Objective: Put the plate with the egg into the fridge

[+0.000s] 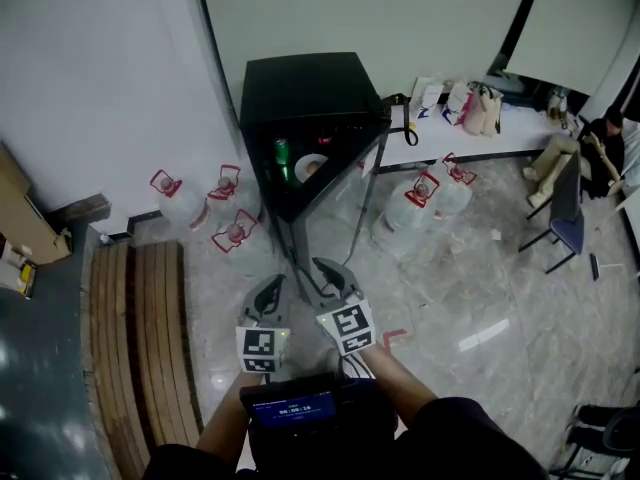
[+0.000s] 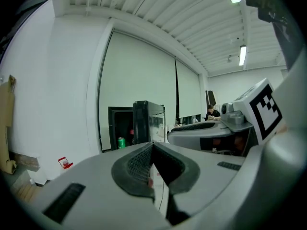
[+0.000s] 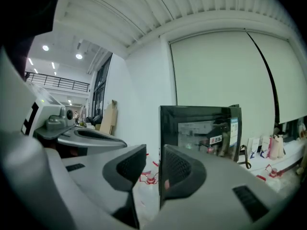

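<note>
Head view: black fridge [image 1: 300, 98] stands against the wall with its glass door [image 1: 345, 173] swung open. The plate with the egg [image 1: 311, 167] is already inside on a shelf, just right of a green can [image 1: 282, 152]. How deep it sits from the shelf's front edge cannot be told.

Both grippers are low in the head view, well short of the fridge, pointing towards it. Left gripper [image 1: 268, 288]: jaws together, nothing in them. Right gripper [image 1: 335, 273]: jaws partly apart, gap empty, only the floor and the door edge [image 3: 160, 143] seen through it. The right gripper view faces the door's front; the left gripper view looks into the open cabinet and shows the can [image 2: 121, 142].

Judgement: placing looks done and the door looks like the step left.

Risks from here:
- A hard push could slam the door, jolt the shelf, and slide the plate or roll the egg off it.
- If the plate overhangs the shelf's front edge, the closing door could hit it.
- Smooth jaws on glass could slip off the door edge and leave it ajar.
- Water jugs [image 1: 228, 183] stand on the floor close to both sides of the fridge; a step in could knock one over.
</note>
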The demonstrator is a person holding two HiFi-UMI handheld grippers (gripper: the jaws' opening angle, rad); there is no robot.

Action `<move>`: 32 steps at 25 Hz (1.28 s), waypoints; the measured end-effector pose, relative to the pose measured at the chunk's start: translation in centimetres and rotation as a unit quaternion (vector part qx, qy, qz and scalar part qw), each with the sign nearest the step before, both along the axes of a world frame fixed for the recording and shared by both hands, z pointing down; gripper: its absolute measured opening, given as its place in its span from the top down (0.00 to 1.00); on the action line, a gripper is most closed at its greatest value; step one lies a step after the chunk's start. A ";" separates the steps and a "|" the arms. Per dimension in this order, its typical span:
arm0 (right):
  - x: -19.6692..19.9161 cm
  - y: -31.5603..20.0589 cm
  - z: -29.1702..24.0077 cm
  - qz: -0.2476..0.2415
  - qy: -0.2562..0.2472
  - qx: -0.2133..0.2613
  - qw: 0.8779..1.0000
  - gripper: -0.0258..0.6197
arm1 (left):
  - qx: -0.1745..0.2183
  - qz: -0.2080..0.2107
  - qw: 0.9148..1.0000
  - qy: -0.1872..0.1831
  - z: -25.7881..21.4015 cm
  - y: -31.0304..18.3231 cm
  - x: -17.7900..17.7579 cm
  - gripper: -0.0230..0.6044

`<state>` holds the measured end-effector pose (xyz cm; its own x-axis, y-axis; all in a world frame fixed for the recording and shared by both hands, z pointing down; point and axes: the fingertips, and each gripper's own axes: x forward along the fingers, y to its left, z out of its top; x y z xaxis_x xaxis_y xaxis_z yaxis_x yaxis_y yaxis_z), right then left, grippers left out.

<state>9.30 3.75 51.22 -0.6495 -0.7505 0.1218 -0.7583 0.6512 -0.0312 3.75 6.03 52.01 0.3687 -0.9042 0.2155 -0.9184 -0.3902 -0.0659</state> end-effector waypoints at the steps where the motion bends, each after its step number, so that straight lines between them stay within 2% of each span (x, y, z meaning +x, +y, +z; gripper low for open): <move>1: -0.1 -0.1 -0.1 0.005 0.001 0.005 1.000 0.80 | 0.002 -0.001 1.000 0.002 -0.1 -0.1 -0.3 0.95; 5: -0.4 -0.2 -0.6 0.009 0.004 0.020 1.000 0.95 | 0.006 0.000 1.000 0.004 -0.2 -0.2 -0.7 0.95; 19: 0.4 -0.5 -0.8 0.018 -0.003 0.025 1.000 0.95 | 0.006 0.019 1.000 0.005 0.1 -0.9 0.5 0.95; 32: 0.7 -0.6 -0.3 0.012 0.002 0.019 1.000 0.95 | 0.008 0.020 1.000 0.009 0.2 -1.4 1.2 0.95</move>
<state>10.03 3.19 50.89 -0.6303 -0.7705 0.0953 -0.7743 0.6328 -0.0046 4.91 4.65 52.17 0.4092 -0.8915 0.1942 -0.9029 -0.4264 -0.0550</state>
